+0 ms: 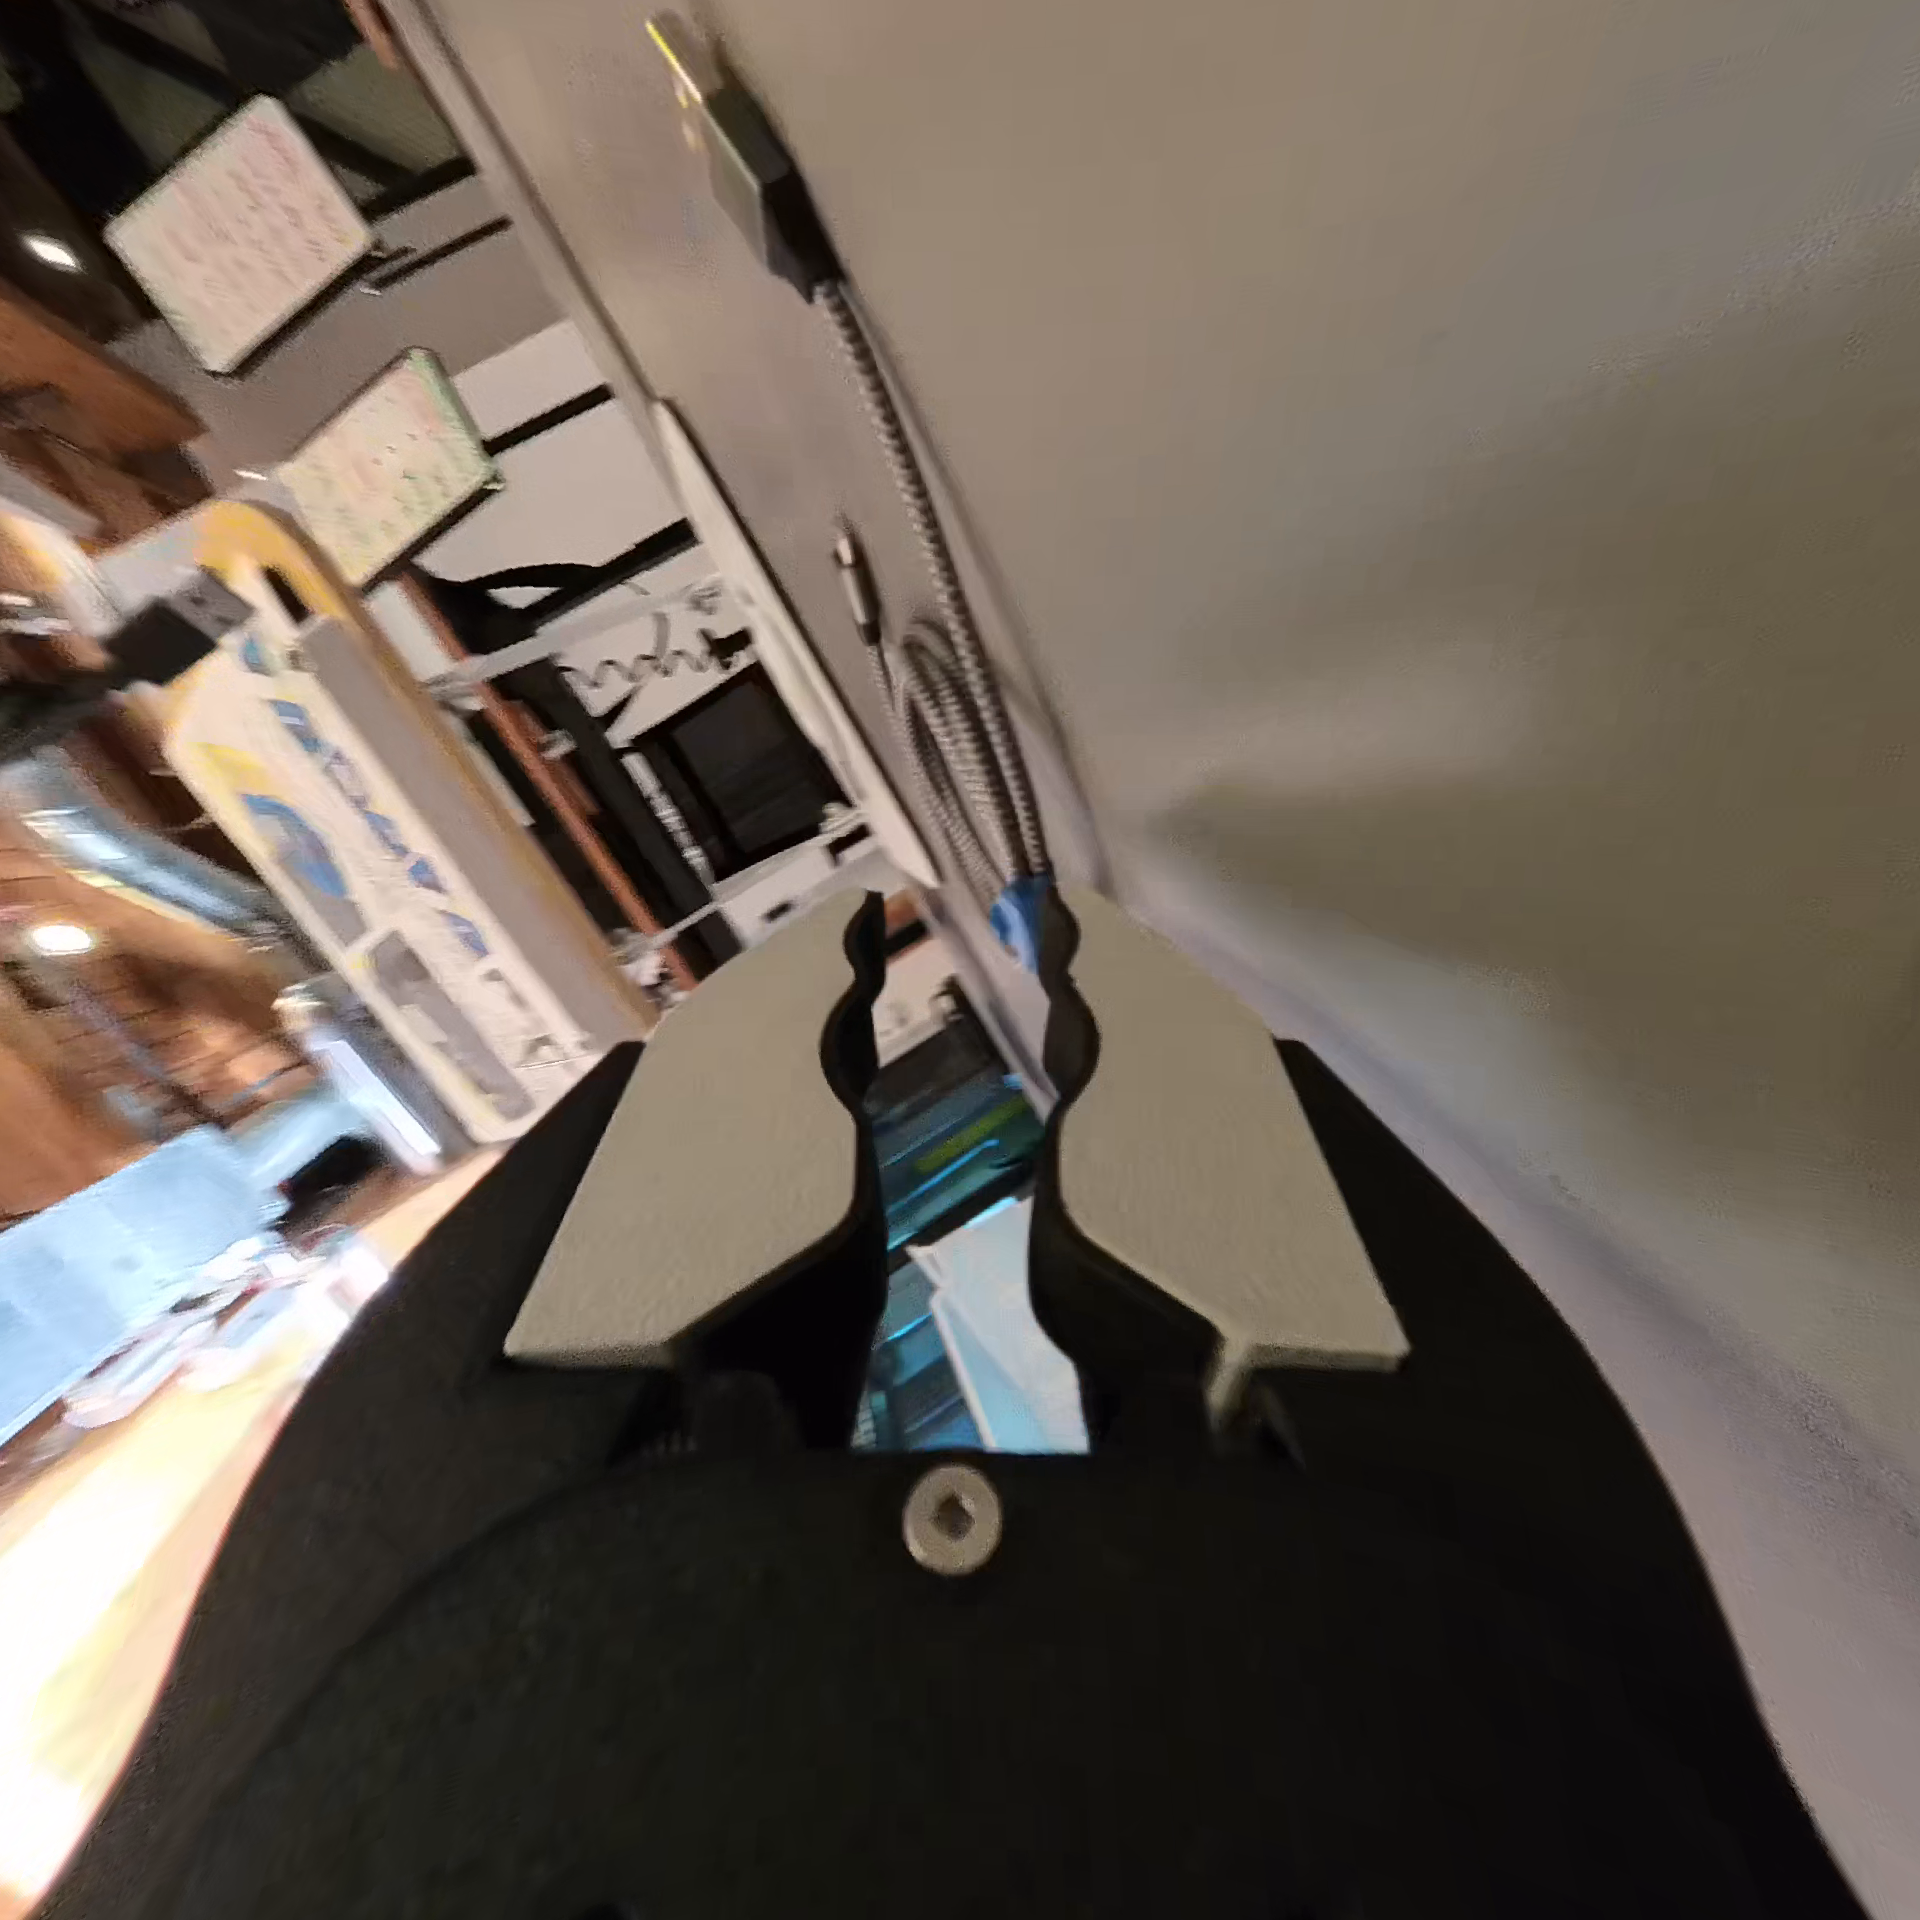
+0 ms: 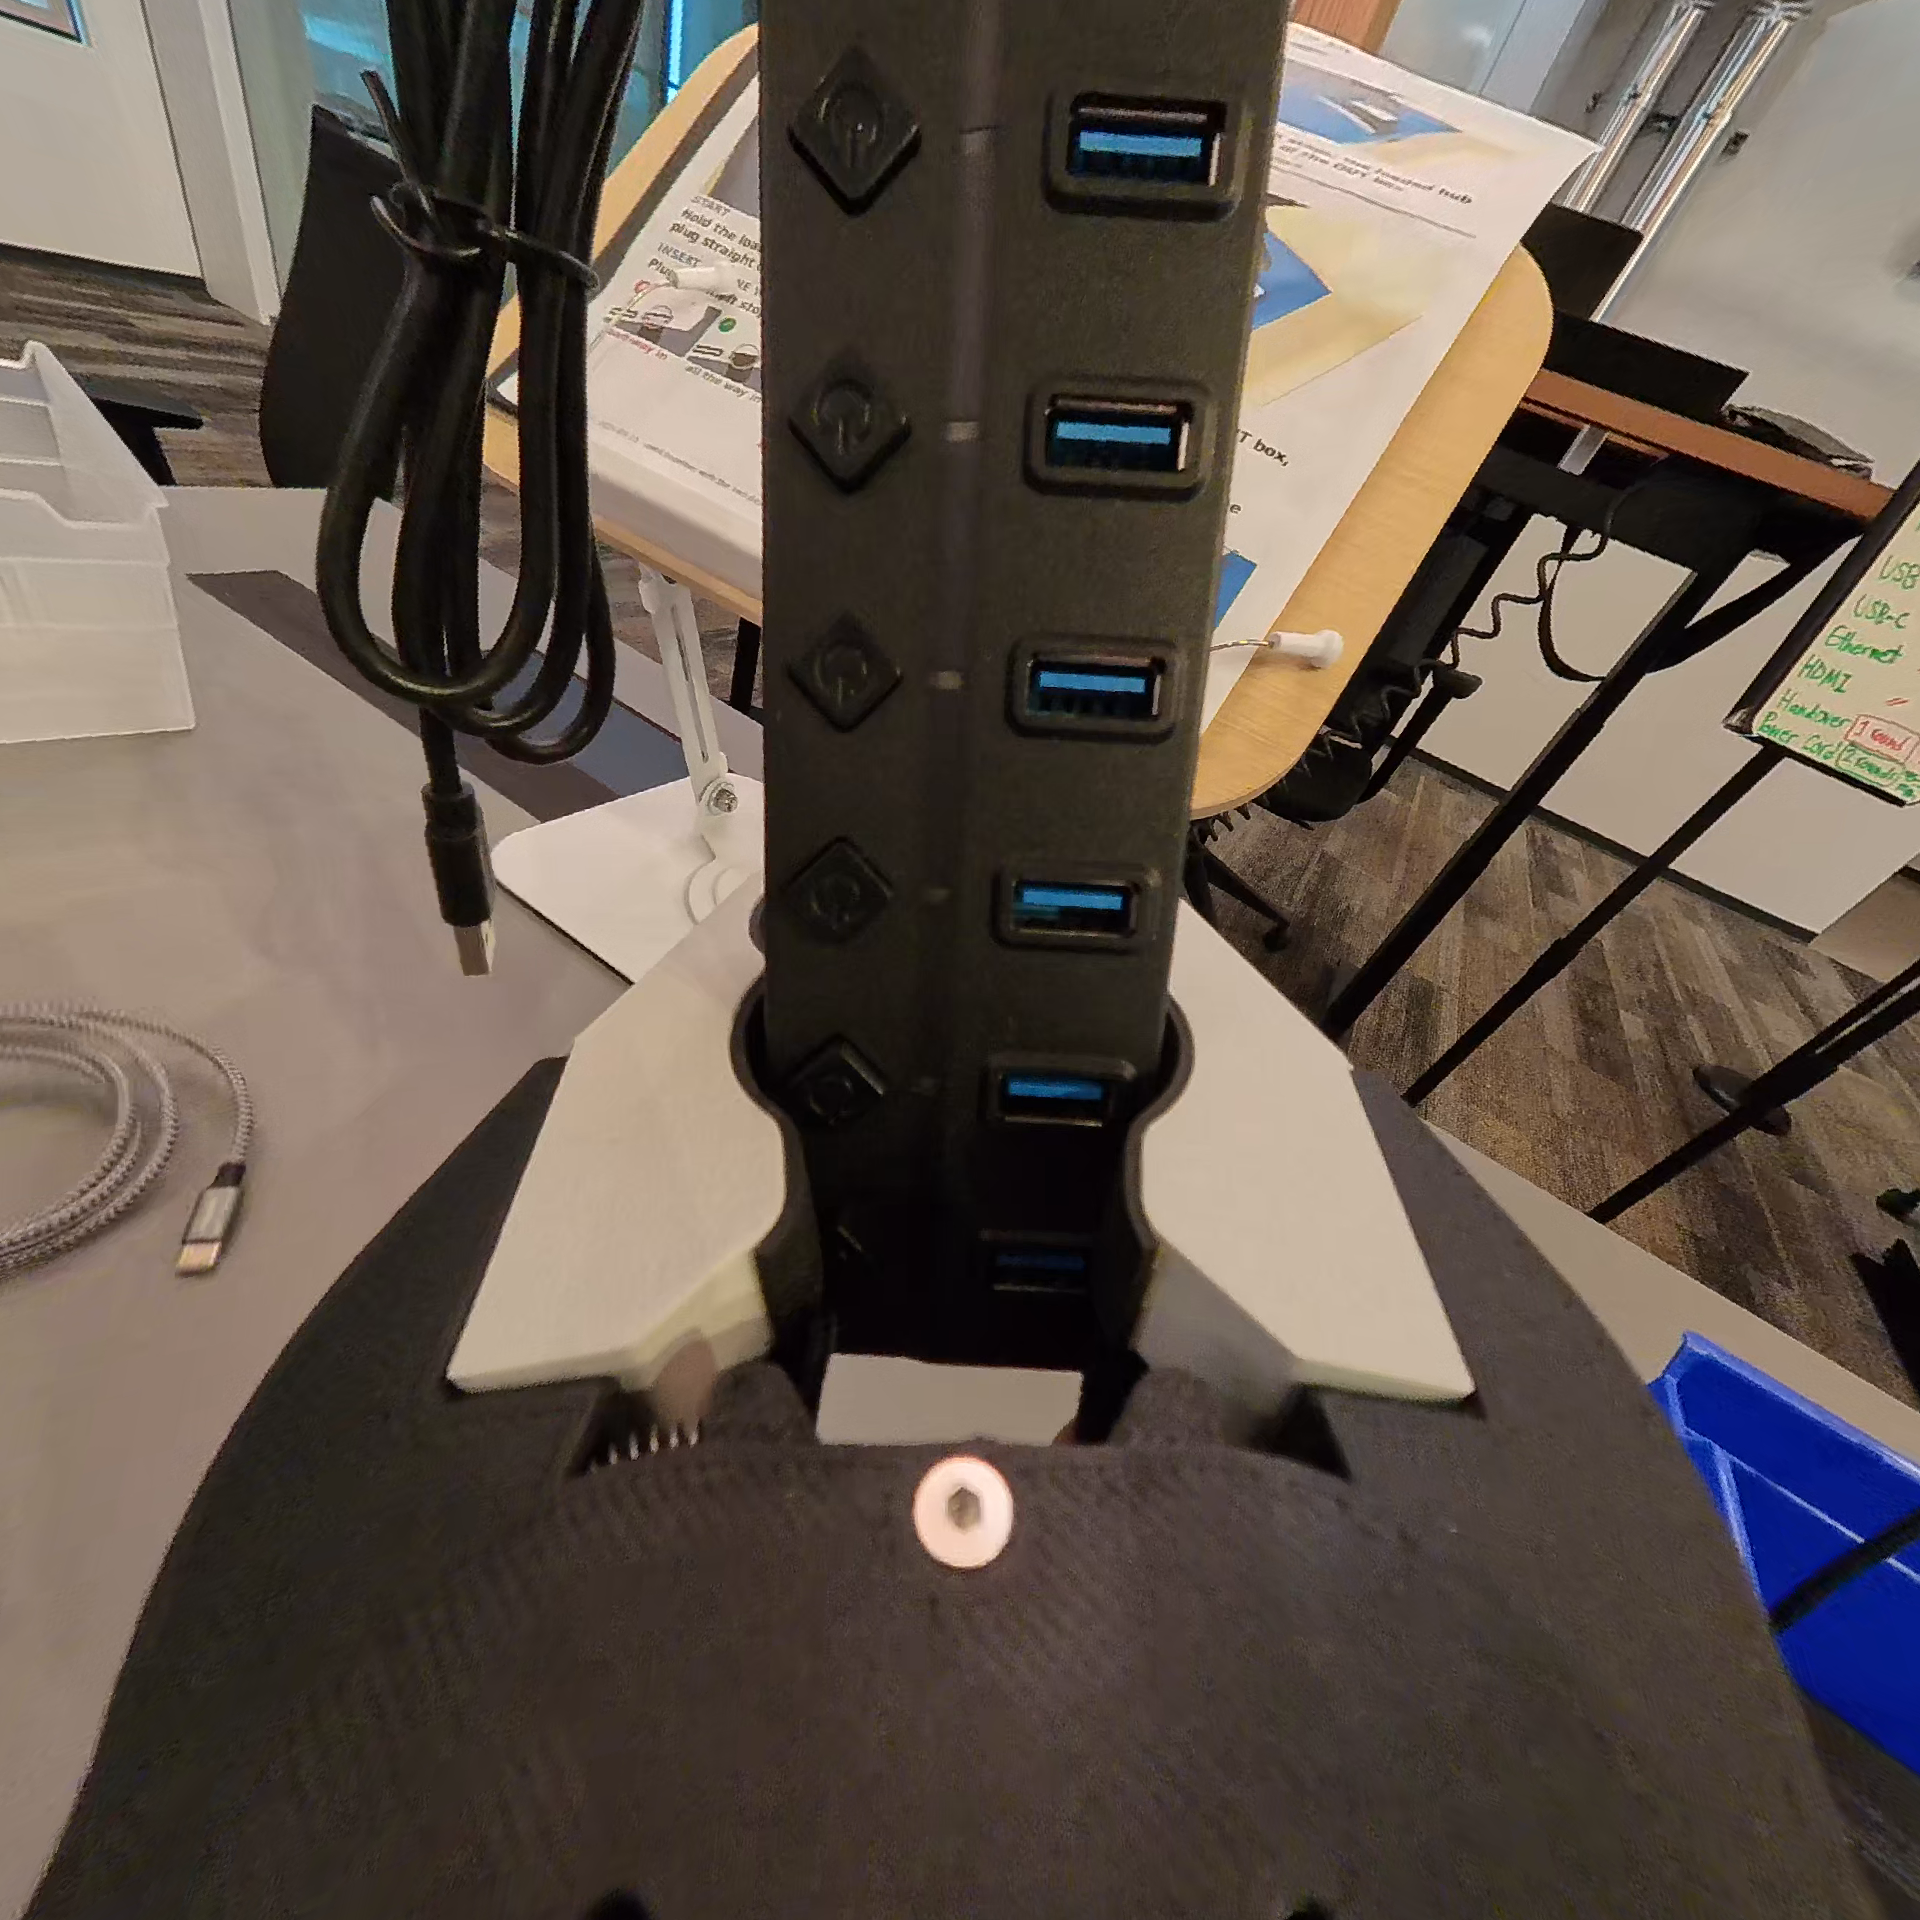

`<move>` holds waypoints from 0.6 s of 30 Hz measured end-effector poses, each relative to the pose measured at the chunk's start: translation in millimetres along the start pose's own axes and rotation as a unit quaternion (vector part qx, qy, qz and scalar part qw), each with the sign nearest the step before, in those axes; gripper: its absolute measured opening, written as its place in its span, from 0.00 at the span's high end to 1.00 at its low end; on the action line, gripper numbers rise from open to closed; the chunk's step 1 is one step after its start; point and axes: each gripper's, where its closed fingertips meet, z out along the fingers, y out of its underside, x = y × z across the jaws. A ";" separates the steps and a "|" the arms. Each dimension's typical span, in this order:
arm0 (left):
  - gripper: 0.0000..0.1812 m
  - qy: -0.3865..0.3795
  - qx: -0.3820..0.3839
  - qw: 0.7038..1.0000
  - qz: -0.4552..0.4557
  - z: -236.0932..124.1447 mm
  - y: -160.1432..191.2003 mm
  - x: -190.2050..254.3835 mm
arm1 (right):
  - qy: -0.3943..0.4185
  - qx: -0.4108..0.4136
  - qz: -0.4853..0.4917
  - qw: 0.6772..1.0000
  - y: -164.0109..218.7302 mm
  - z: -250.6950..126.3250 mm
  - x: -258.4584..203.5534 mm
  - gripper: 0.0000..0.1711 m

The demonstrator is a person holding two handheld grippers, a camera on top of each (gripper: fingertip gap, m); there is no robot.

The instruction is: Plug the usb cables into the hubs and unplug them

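My right gripper [image 2: 966, 966] is shut on a long black USB hub [image 2: 997, 582], which stands up along the fingers. The hub has several blue ports [image 2: 1117, 442], all unoccupied, and a row of power buttons [image 2: 847, 431]. Its own bundled black cable [image 2: 468, 416] hangs at the left, and its plug [image 2: 468, 904] dangles free. A grey braided USB cable [image 2: 125, 1132] lies coiled on the grey table, with its plug [image 2: 213, 1226] loose. My left gripper [image 1: 961, 935] is open and empty, tilted hard, low over the table [image 1: 1455, 520]. The braided cable [image 1: 935, 623] lies just beyond its tips, with its USB-A plug [image 1: 748, 177] farther off.
A blue bin [image 2: 1787, 1507] sits at the right table edge and a clear plastic tray [image 2: 73, 582] at the far left. A wooden board with an instruction sheet [image 2: 1382, 312] stands on a white stand behind the hub. A whiteboard on an easel [image 2: 1860, 644] stands on the floor to the right.
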 end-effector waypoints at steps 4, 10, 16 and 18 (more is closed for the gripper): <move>0.80 0.046 0.050 0.997 -0.038 -11.0 -4.3 1.9 | -0.001 0.001 0.000 1.000 -1.0 -0.4 -0.6 0.64; 0.78 0.123 0.065 0.986 -0.089 5.7 -0.1 10.3 | -0.003 0.001 -0.001 1.000 -1.7 -0.8 -2.1 0.64; 0.88 0.240 0.104 0.952 -0.160 22.3 -1.2 15.7 | -0.003 0.004 0.000 1.000 -3.1 -1.8 -1.0 0.64; 0.94 0.272 0.119 0.942 -0.154 22.9 -5.1 18.9 | -0.002 0.003 0.002 1.000 -2.5 -1.5 0.9 0.64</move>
